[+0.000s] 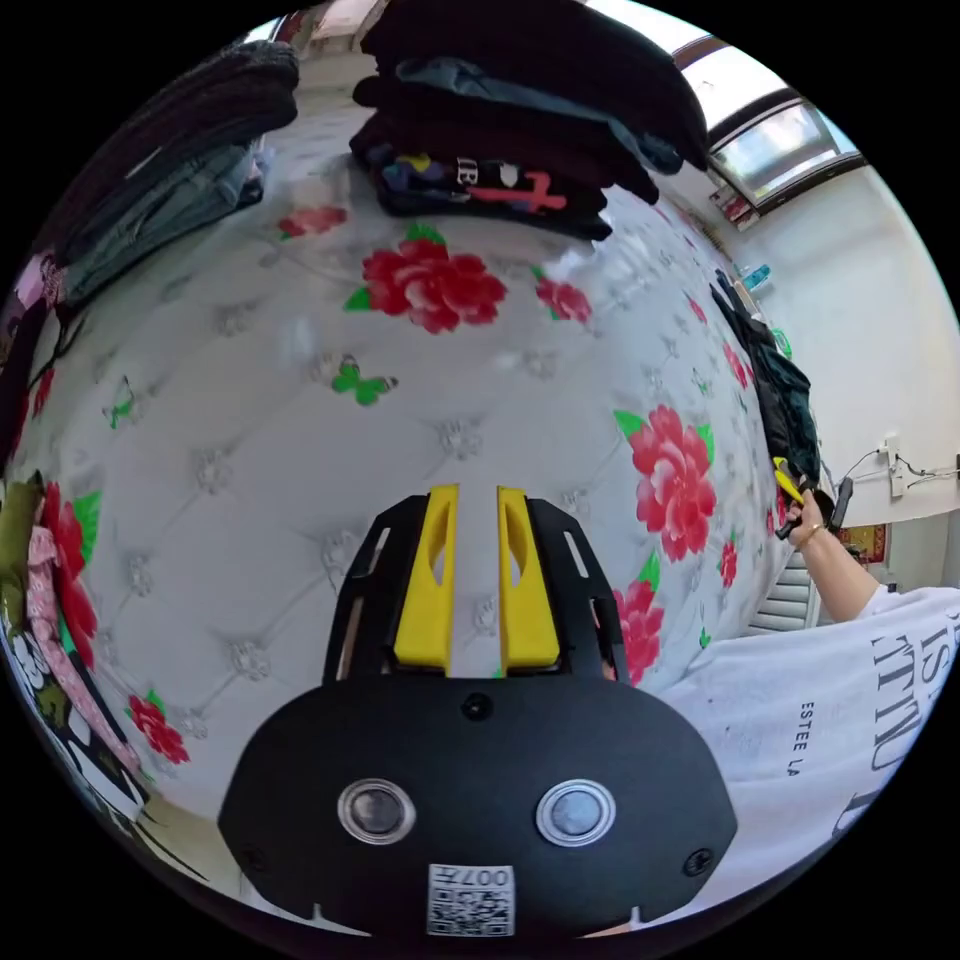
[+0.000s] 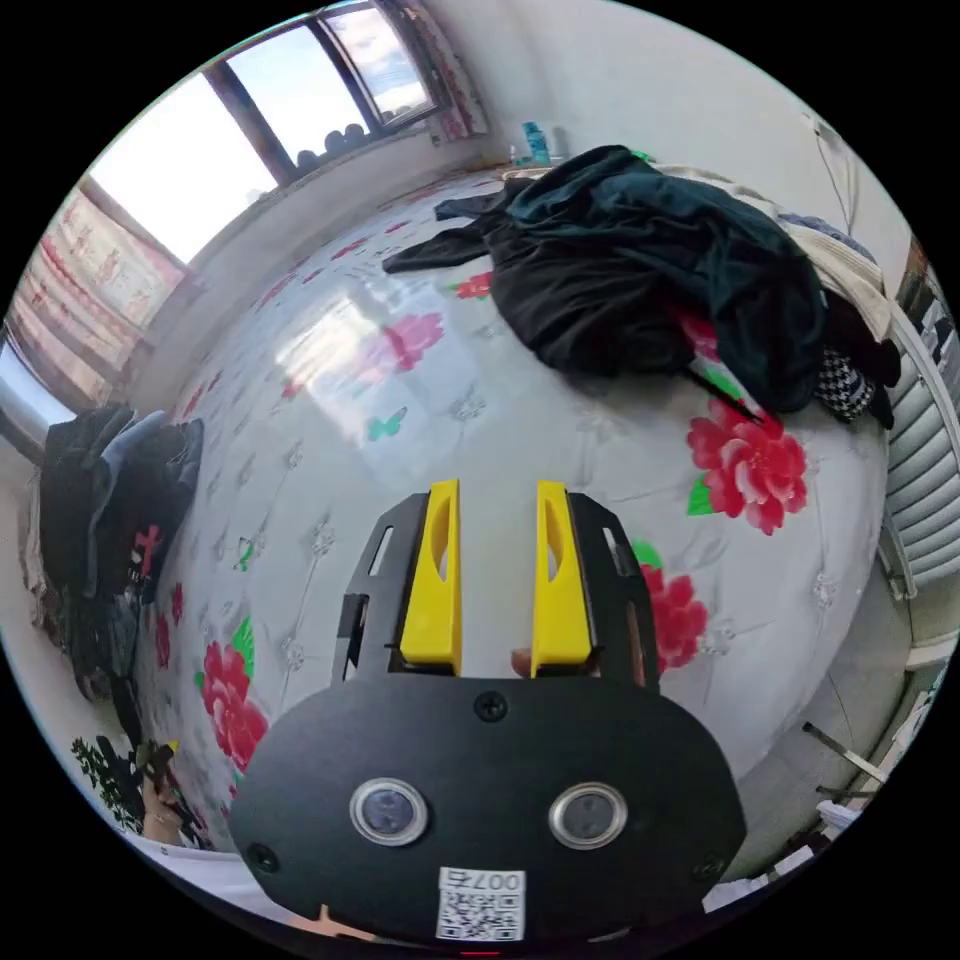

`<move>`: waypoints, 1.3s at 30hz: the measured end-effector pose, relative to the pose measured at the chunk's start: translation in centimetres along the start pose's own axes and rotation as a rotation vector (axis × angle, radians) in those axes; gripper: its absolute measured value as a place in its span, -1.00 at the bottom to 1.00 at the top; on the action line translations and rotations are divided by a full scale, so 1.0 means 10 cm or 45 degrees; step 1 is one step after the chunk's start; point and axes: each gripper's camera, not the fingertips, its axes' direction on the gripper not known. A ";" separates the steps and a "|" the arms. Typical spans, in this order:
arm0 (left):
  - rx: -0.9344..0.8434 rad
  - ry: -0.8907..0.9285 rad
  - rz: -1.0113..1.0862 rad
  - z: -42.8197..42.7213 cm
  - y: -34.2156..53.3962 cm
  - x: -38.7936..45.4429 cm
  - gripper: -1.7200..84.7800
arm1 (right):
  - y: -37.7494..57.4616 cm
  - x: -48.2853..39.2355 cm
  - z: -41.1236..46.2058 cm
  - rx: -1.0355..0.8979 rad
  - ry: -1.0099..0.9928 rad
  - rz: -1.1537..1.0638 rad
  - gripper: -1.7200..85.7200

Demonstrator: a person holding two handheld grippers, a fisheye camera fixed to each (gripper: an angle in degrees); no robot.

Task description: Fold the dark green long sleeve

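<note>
In the left gripper view, a person's white T-shirt (image 1: 800, 730) is showing small dark capitals reading "ESTEE LA", running sideways down the cloth and cut off at a fold. Larger outlined letters are sitting beside them near the sleeve, too bent and cropped to make out. A tag with a square code (image 1: 471, 899) is sitting on the black body of the left gripper (image 1: 478, 500), its short row of characters showing mirrored and too small to trust. The right gripper (image 2: 497, 495) is carrying a like tag (image 2: 481, 903).
</note>
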 end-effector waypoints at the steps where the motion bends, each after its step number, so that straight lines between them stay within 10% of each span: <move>1: -0.027 -0.008 -0.013 0.07 0.06 0.08 -0.82 | -0.05 0.07 -0.02 0.019 0.016 0.013 -0.72; 19: -0.172 0.061 -0.013 0.53 0.50 0.73 -0.96 | -0.62 0.37 -0.01 -0.143 -0.187 -0.187 -0.87; 33: 0.040 0.251 0.130 0.05 1.31 0.21 -0.91 | 3.76 -3.01 -1.03 -0.933 -1.390 -1.119 -0.89; 39: 0.145 -0.026 -0.009 -0.37 2.16 -0.47 -0.87 | 3.86 -3.27 -1.42 -0.751 -1.072 -1.410 -0.86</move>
